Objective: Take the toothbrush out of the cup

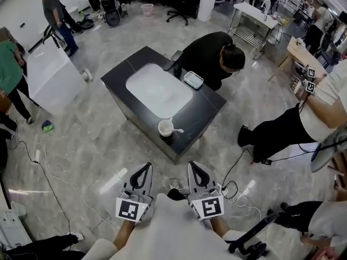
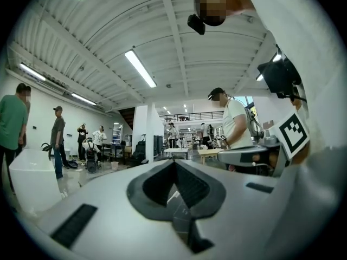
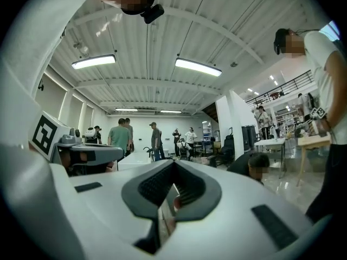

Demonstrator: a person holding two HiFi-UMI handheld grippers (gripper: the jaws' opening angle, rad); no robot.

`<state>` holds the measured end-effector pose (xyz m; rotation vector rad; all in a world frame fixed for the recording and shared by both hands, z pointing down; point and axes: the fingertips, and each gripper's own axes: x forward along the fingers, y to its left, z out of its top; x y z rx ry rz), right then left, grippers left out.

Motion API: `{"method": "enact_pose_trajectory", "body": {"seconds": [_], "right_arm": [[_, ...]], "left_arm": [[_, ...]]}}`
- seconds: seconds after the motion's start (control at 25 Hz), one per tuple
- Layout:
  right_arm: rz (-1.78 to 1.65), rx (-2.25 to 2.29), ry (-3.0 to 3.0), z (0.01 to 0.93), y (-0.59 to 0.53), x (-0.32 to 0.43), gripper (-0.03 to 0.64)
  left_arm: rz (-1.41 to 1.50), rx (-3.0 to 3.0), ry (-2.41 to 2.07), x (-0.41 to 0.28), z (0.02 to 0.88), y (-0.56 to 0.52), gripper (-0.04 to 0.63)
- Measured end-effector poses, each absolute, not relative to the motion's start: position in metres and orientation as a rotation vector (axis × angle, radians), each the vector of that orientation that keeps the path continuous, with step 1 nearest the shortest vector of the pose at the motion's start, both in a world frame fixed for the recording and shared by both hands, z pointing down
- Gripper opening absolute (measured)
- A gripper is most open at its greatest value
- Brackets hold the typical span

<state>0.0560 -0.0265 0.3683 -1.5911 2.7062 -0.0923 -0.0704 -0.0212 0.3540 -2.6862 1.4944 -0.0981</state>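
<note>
A white cup (image 1: 165, 128) stands near the front edge of a black table (image 1: 203, 110), beside a white basin (image 1: 158, 89). A white toothbrush (image 1: 177, 130) rests in the cup, its end sticking out to the right. Both grippers are held low in the head view, well short of the table and over the floor. The left gripper (image 1: 147, 166) has its jaws together and holds nothing. My right gripper (image 1: 192, 165) is likewise shut and empty. In the gripper views, the left gripper (image 2: 174, 162) and the right gripper (image 3: 173, 162) point level across the room, and their own jaws hide the cup.
A person in black (image 1: 212, 54) bends over the table's far side, next to a small white tray (image 1: 193, 79). Cables (image 1: 234, 188) trail over the floor near my feet. Another person (image 1: 303, 124) stands at the right, and a white box (image 1: 51, 73) at the left.
</note>
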Motion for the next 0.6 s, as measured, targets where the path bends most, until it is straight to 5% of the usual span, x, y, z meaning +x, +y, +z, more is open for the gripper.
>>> {"method": "enact_pose_trajectory", "body": {"seconds": [0.6], "right_arm": [[-0.127, -1.572, 2.720, 0.370, -0.073, 0.054, 0.005]], "left_arm": [[-0.075, -2.749, 1.605, -0.072, 0.360, -0.065, -0.005]]}}
